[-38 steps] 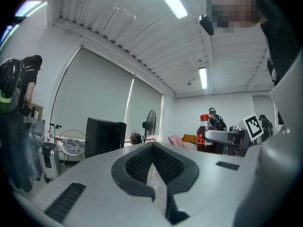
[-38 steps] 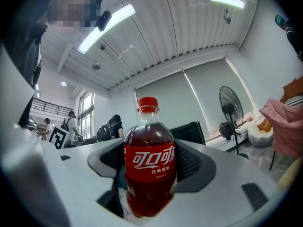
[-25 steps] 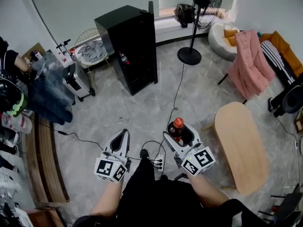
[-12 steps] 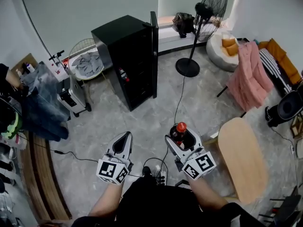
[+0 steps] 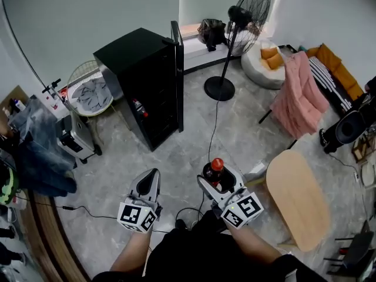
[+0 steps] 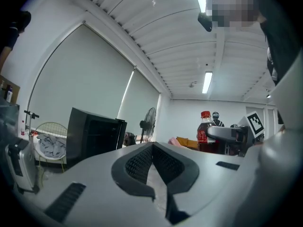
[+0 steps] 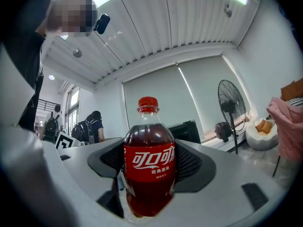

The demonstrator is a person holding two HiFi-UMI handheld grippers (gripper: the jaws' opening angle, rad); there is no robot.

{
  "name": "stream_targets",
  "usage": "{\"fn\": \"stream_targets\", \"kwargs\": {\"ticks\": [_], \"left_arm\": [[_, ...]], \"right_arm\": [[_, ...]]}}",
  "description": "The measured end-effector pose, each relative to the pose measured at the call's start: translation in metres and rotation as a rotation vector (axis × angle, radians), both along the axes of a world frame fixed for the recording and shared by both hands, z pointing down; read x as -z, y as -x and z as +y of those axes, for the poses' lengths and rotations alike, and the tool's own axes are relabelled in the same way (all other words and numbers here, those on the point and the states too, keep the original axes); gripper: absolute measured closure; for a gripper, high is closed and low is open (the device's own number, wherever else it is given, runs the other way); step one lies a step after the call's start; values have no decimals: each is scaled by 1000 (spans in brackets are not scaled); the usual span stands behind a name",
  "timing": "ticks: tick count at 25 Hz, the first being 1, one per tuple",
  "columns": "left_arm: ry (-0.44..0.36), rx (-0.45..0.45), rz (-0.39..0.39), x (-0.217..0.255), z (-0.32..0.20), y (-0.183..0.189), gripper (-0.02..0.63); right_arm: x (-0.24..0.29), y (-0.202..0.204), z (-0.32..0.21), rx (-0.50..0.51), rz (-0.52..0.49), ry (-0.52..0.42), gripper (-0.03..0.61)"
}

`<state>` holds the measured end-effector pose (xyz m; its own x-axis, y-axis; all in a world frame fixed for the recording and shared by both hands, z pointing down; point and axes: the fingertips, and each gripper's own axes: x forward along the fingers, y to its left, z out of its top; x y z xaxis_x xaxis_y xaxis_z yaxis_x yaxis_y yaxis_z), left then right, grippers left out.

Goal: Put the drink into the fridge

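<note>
My right tongs [image 5: 217,177] are clamped on the dark cola bottle with the red cap and red label [image 7: 149,160], their ribbed pads pressing the label band from both sides. The bottle stands upright between them, cap up, carried above the grey marble floor [image 5: 247,128]. My left tongs [image 5: 151,180] are pressed together with nothing between them, held level beside the right pair.

The tall black fridge [image 5: 138,69] stands well ahead across the floor with its door swung open (something red sits on a shelf inside, too small to name).

I judge the bottle nearly full, so it should feel fairly heavy for its size. Its plastic wall is smooth and round, and will give a little under a squeeze. It could twist or slide down if I tilt it. The mid-body hold on the label looks right to me: below the shoulder, where the wall is straight. I would carry it upright all the way to a shelf.
</note>
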<state>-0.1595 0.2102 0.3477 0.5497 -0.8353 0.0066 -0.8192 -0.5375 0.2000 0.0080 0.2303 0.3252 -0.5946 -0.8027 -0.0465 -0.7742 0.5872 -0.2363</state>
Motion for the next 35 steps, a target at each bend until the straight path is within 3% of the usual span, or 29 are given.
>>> {"fn": "stream_targets", "kwargs": {"ticks": [6, 20, 27, 31, 35], "left_arm": [[-16, -7, -17, 0, -58, -34, 600], [-4, 223, -45, 26, -227, -92, 600], [23, 332, -53, 22, -278, -104, 600], [37, 334, -63, 18, -289, -113, 600], [33, 359, -73, 4, -300, -98, 600]], "right_arm": [[-2, -30, -53, 10, -18, -12, 267], [0, -89, -234, 217, -15, 0, 267], [-14, -83, -294, 337, 1, 12, 267], [-22, -85, -315, 374, -10, 31, 267], [-30, -73, -337, 394, -8, 35, 267]]}}
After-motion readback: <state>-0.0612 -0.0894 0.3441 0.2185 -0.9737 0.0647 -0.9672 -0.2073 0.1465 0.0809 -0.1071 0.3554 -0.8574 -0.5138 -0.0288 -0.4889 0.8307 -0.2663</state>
